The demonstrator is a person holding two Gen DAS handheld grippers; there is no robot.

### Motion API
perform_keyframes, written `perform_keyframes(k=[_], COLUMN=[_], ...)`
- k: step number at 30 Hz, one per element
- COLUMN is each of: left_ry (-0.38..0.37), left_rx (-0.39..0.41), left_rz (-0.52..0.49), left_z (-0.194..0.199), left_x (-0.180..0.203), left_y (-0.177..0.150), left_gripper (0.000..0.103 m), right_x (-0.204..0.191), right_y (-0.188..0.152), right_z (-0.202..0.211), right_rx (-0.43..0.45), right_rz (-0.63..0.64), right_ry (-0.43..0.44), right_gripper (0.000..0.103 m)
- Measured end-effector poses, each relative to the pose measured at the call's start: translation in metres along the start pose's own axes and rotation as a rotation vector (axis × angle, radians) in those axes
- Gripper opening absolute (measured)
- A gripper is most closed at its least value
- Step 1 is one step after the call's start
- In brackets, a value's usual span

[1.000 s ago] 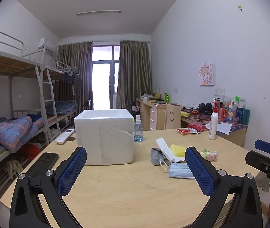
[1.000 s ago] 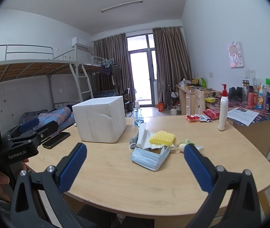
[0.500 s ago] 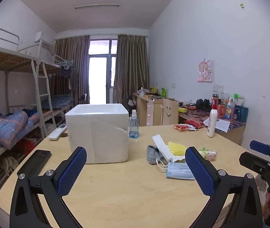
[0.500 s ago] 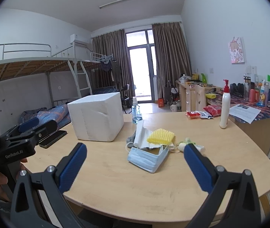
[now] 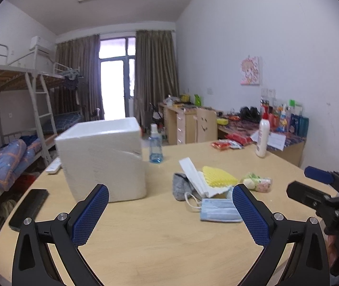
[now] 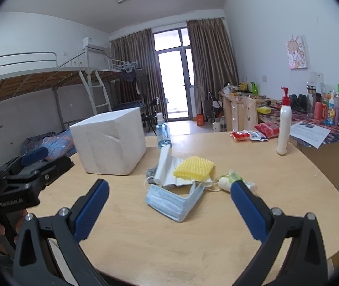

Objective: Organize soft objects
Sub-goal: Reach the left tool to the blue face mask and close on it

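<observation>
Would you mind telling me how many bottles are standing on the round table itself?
2. A clear spray bottle with blue liquid stands just behind the white foam box; a white pump bottle with a red top stands near the table's far right edge. The box could hide more.

The left hand-held gripper [image 5: 170,211] hangs wide open over the tabletop [image 5: 159,243], holding nothing. Ahead stands a white foam box [image 5: 102,159]. To its right lie a grey cloth [image 5: 180,186], a yellow sponge [image 5: 218,176] and a blue face mask [image 5: 219,213], clustered together. The right hand-held gripper [image 5: 322,190] shows at the right edge.
</observation>
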State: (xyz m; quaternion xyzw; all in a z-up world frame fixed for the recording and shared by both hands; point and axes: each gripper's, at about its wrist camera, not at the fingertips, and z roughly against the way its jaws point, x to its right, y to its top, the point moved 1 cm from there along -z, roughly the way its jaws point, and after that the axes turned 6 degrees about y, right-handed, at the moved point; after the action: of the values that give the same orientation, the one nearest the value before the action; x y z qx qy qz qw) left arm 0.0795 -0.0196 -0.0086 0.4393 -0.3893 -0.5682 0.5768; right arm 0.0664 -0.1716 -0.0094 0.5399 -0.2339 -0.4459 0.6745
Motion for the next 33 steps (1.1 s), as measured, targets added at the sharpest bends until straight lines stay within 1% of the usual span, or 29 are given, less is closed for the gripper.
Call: perform_keyframes(k=[3, 8, 11, 22, 28, 33], left_ry=[-0.030, -0.085, -0.115, -0.199, -0.219, -0.195], left_rx=[-0.025, -0.089, -0.128, -0.257, -0.325, -0.367], left_rz=[-0.017, -0.038, -0.044, -0.076, -0.063, -0.080], left_z=[-0.012, -0.038, -0.053, -0.092, -0.110, -0.124], left_x=[0.013, 0.034, 0.044, 0.084, 0.096, 0.107], left_y=[-0.002, -0.006, -0.010, -0.025, -0.030, -0.036], left_gripper=[0.103, 0.103, 0.103, 0.103, 0.103, 0.103], right_x=[0.010, 0.031, 0.041, 0.074, 0.089, 0.099], right_y=[-0.001, -0.004, -0.004, -0.004, -0.003, -0.004], right_z=[-0.004, -0.015, -0.019, -0.046, -0.056, -0.066], right_rx=[-0.017, -0.065, -0.079, -0.171, -0.215, -0.244], right_rz=[-0.022, -0.037, -0.042, -0.052, -0.050, -0.049], right_ry=[-0.014, -0.052, -0.066, -0.115, -0.130, -0.132], right_gripper=[0.103, 0.103, 0.103, 0.103, 0.103, 0.103])
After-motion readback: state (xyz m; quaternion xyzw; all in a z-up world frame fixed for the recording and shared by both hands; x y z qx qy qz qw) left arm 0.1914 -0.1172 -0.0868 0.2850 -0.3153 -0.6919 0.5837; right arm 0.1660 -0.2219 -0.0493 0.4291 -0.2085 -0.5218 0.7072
